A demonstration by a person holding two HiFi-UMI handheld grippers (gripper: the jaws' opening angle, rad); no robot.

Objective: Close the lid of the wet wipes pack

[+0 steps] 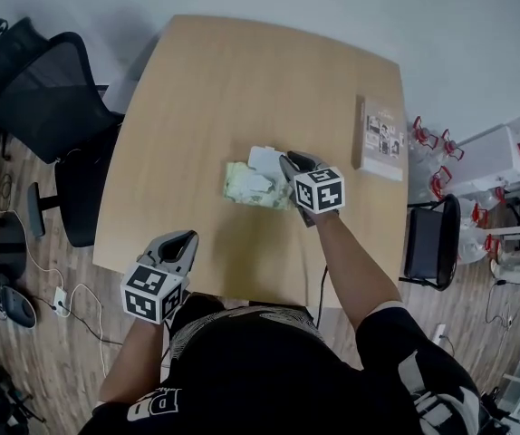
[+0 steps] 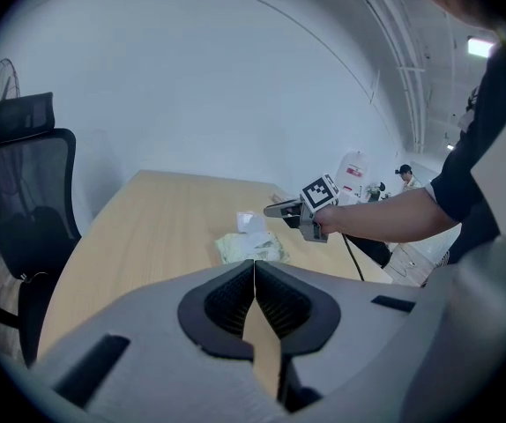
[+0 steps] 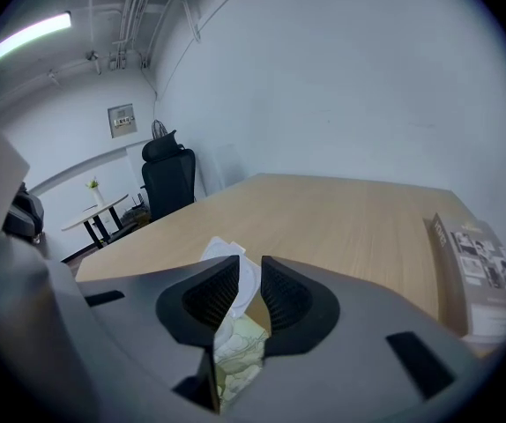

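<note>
The wet wipes pack [image 1: 253, 187] is pale green and lies mid-table, also seen in the left gripper view [image 2: 251, 248]. Its white lid [image 1: 264, 160] is flipped open toward the far side. My right gripper [image 1: 287, 161] reaches in from the right. Its jaws stand a narrow gap apart with the lid's edge [image 3: 246, 278] showing in that gap, and the pack [image 3: 240, 359] is just below. My left gripper [image 1: 186, 238] hovers at the table's near edge, well short of the pack. It is shut and holds nothing [image 2: 254, 276].
A flat printed box [image 1: 382, 139] lies near the right edge of the wooden table [image 1: 206, 89]. Black office chairs [image 1: 52, 107] stand to the left of the table, and another chair [image 1: 432, 238] to the right. Cables lie on the floor at the lower left.
</note>
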